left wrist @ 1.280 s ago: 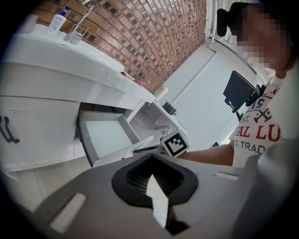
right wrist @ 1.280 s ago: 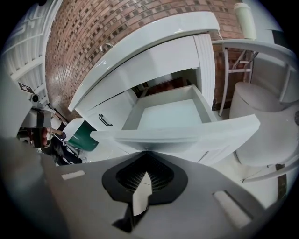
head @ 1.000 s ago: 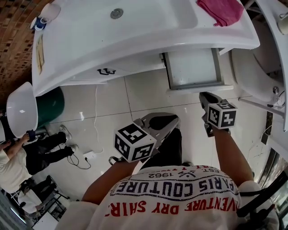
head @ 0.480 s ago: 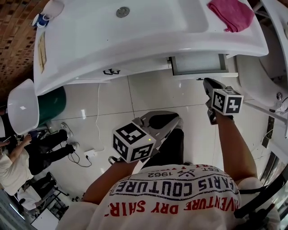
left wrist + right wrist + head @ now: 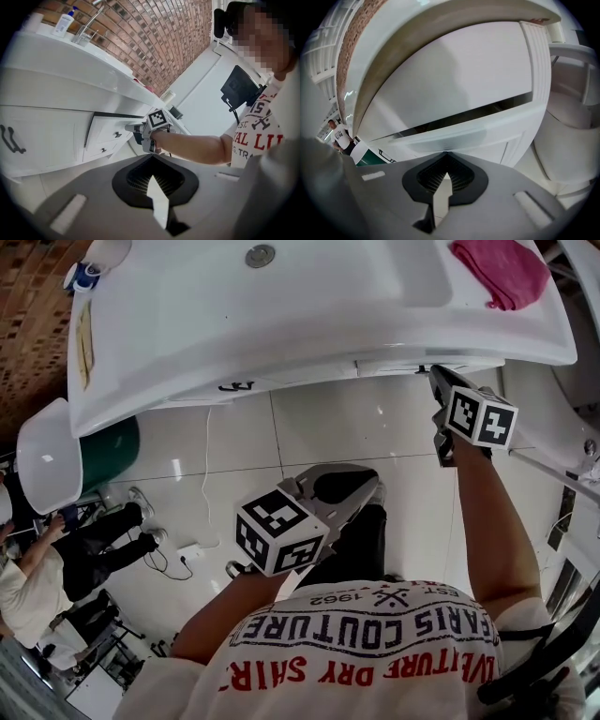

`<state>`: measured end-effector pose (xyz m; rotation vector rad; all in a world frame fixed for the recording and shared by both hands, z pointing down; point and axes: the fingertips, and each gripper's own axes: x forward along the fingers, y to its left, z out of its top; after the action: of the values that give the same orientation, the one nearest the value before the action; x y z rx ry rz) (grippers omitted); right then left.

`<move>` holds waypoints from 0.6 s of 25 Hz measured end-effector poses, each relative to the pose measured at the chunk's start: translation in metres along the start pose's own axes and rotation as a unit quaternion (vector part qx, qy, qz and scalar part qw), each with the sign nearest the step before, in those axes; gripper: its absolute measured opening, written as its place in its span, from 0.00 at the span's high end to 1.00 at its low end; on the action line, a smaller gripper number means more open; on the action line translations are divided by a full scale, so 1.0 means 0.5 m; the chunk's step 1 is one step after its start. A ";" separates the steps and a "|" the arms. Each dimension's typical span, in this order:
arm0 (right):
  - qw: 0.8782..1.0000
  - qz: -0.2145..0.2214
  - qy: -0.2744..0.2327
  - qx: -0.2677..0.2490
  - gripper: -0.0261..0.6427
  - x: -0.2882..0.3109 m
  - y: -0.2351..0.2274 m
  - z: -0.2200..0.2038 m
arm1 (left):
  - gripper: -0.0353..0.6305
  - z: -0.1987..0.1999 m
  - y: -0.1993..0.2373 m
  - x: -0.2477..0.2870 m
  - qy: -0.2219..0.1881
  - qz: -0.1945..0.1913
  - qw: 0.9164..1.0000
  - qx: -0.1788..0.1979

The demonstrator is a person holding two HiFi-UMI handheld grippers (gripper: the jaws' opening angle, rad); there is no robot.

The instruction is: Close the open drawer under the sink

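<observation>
The white drawer front (image 5: 403,365) shows only as a thin strip under the rim of the sink (image 5: 281,324), almost flush with the cabinet. My right gripper (image 5: 436,379) is shut and its tip touches that front. In the right gripper view the drawer front (image 5: 454,136) fills the frame just past the shut right gripper (image 5: 446,155), with a dark slit above it. My left gripper (image 5: 366,488) hangs back over the floor tiles, shut and holding nothing. From the left gripper (image 5: 152,160) view the right gripper (image 5: 135,128) rests against the drawer (image 5: 105,133).
A pink cloth (image 5: 502,273) lies on the sink's right end and a soap bottle (image 5: 82,276) at its left. A black cabinet handle (image 5: 236,385) sits left of the drawer. A white tub (image 5: 42,474), a cable (image 5: 202,484) and a person (image 5: 56,568) are at left.
The drawer has slid from well open to almost flush under the sink. My right gripper moved forward with its front. The left gripper stayed about where it was.
</observation>
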<state>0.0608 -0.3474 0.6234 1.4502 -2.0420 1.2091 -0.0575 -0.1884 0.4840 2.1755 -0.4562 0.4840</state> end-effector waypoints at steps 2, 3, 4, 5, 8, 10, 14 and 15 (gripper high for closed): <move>1.000 -0.002 -0.003 0.000 0.95 0.015 0.000 0.021 | 0.96 0.002 0.004 0.000 0.001 -0.001 1.000 -0.001; 1.000 -0.005 -0.002 0.001 0.95 0.022 0.000 0.030 | 0.96 0.002 0.007 0.000 0.002 0.000 1.000 -0.002; 1.000 -0.008 -0.001 0.002 0.95 0.027 -0.001 0.036 | 0.96 0.004 0.010 0.000 0.001 0.000 1.000 -0.003; 1.000 -0.010 -0.001 0.003 0.95 0.029 -0.002 0.040 | 0.96 0.005 0.011 0.000 0.000 0.000 1.000 -0.004; 1.000 -0.010 -0.009 0.011 0.95 0.031 -0.003 0.043 | 0.96 0.005 0.015 -0.001 0.000 0.002 1.000 -0.006; 1.000 -0.012 -0.014 0.016 0.94 0.033 -0.003 0.043 | 0.96 0.003 0.017 0.000 0.001 0.002 1.000 -0.006; 1.000 -0.014 -0.013 0.004 0.94 0.036 -0.003 0.042 | 0.96 0.004 0.014 -0.002 0.000 0.002 1.000 -0.005; 1.000 -0.014 -0.012 0.001 0.94 0.036 -0.003 0.043 | 0.96 0.005 0.014 -0.002 0.001 0.002 1.000 -0.004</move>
<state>0.0589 -0.3755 0.6243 1.4962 -2.0307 1.1889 -0.0614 -0.1945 0.4867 2.1660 -0.4606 0.4845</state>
